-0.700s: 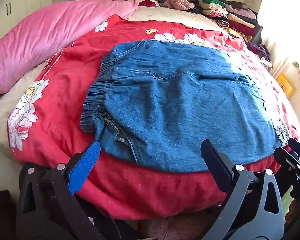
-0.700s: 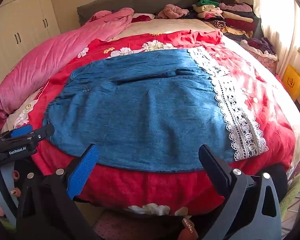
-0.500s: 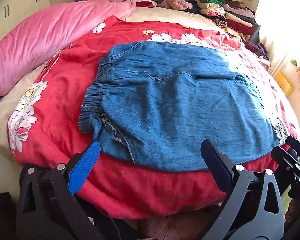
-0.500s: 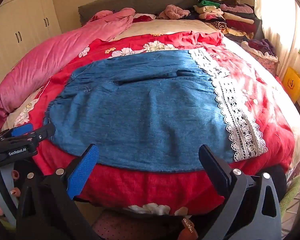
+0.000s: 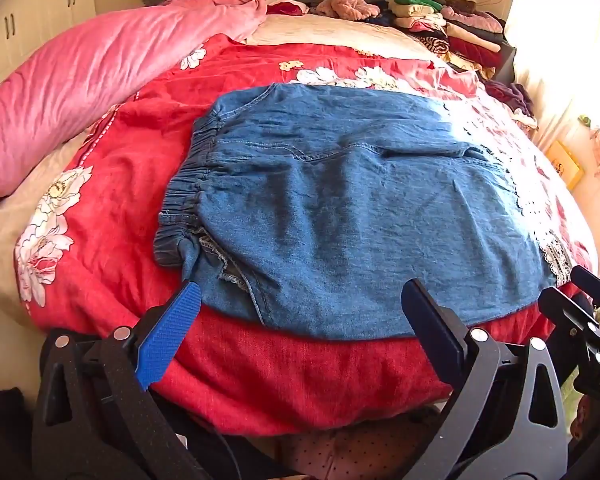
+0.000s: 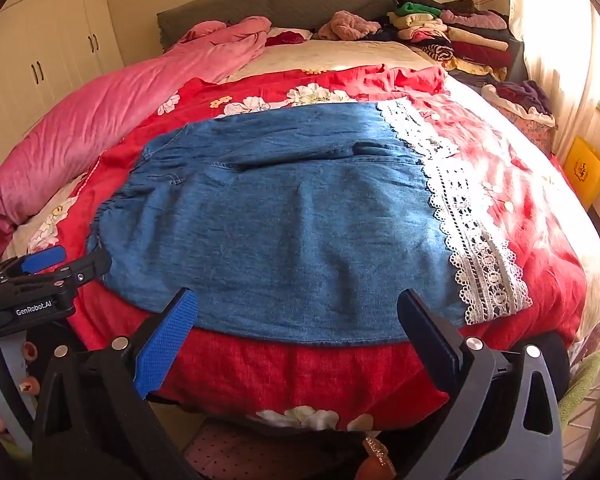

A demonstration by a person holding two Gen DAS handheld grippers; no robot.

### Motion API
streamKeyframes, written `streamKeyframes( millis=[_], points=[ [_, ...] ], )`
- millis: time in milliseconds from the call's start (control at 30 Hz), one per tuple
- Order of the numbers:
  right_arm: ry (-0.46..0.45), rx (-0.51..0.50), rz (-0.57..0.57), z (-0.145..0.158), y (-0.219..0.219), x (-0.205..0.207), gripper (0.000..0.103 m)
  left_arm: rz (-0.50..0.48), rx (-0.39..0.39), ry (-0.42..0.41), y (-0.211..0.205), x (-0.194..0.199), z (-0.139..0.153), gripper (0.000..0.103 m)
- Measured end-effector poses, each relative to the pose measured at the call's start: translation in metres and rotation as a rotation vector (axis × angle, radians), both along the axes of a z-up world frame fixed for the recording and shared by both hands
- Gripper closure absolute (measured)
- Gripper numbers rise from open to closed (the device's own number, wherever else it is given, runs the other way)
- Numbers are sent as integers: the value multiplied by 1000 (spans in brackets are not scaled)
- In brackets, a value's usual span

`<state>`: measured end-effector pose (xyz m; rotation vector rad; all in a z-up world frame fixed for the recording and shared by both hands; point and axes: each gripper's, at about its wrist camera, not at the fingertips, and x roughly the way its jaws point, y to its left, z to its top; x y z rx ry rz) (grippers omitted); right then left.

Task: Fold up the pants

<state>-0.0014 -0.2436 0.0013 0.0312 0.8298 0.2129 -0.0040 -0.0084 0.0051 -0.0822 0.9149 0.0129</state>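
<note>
Blue denim pants [image 5: 352, 216] lie flat and folded lengthwise on the red flowered bedspread [image 5: 132, 168], elastic waistband to the left, hems with white lace [image 6: 472, 236] to the right. They also show in the right wrist view [image 6: 284, 224]. My left gripper [image 5: 300, 300] is open and empty, just before the near edge of the pants at the waist end. My right gripper [image 6: 296, 300] is open and empty, just before the near edge toward the hem end. Each gripper shows at the edge of the other's view.
A pink quilt [image 5: 92, 76] lies along the bed's left side. Stacks of folded clothes [image 6: 452, 36] sit at the head of the bed on the right. White wardrobes [image 6: 48, 60] stand to the left. A yellow item [image 6: 586, 170] is by the right wall.
Both grippers have edged slightly forward toward the near edge of the pants. The pants have not moved and both grippers stay open.
</note>
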Motion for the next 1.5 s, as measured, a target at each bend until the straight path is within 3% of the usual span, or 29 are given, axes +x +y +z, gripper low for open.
streamKeyframes(
  millis=[1500],
  points=[
    [-11, -16, -8, 3, 1, -2, 4, -3, 3, 0, -1, -1, 0, 9]
  ],
)
